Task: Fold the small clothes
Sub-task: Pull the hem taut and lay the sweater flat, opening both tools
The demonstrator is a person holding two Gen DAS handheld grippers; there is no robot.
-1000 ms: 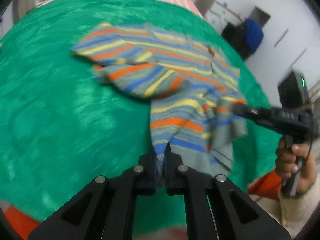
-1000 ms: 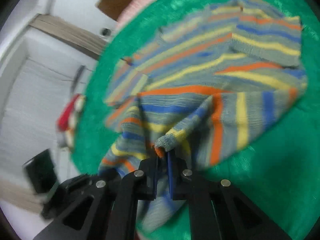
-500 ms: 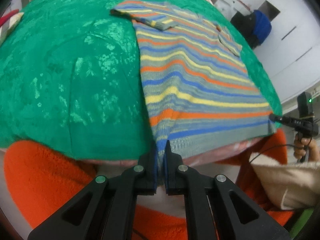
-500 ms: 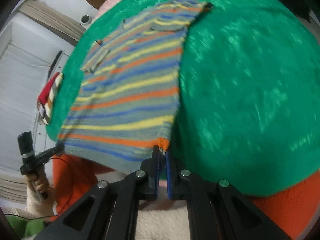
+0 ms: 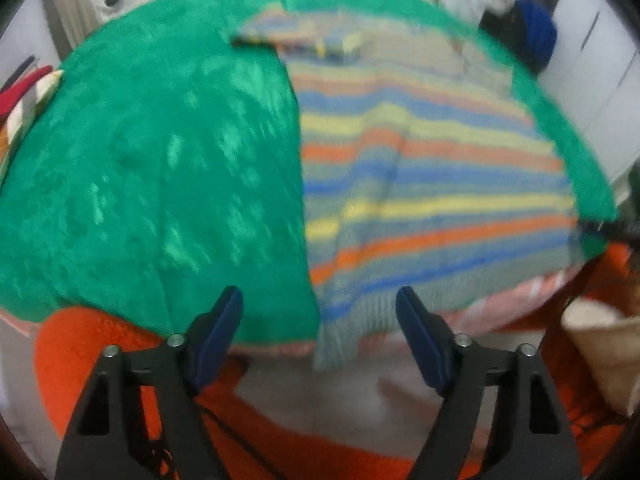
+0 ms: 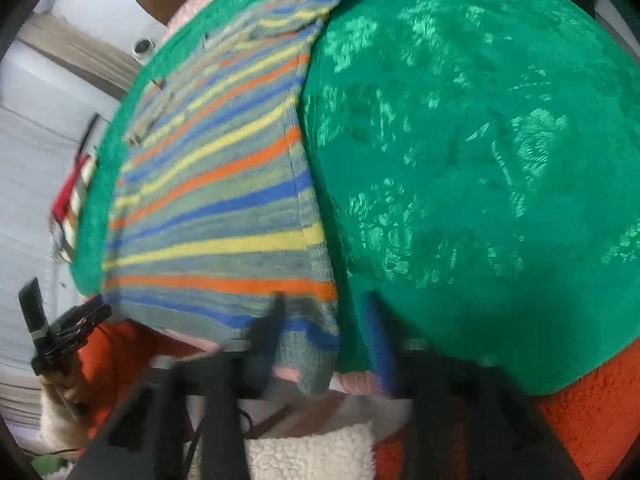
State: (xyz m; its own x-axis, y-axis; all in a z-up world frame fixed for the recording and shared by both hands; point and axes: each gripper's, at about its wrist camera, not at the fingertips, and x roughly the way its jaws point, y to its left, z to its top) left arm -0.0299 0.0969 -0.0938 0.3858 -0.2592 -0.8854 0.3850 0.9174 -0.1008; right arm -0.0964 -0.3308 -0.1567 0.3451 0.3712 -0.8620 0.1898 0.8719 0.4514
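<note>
The striped sweater (image 5: 420, 184) lies spread flat on the green cover (image 5: 160, 168), its ribbed hem hanging a little over the near edge; motion blur softens both views, so the stripes smear and the collar end is hard to read; one sleeve looks folded across the far end, though its outline is unclear. The left gripper (image 5: 320, 316) has its blue-padded fingers (image 5: 218, 332) spread wide, a hem corner drooping between them without touching either; the right gripper (image 6: 324, 340) is heavily blurred, its fingers (image 6: 376, 336) apart on either side of the other hem corner; whether they touch the cloth cannot be told. An orange fleece (image 6: 592, 408) fills the bottom, cut off by the lens rim.
</note>
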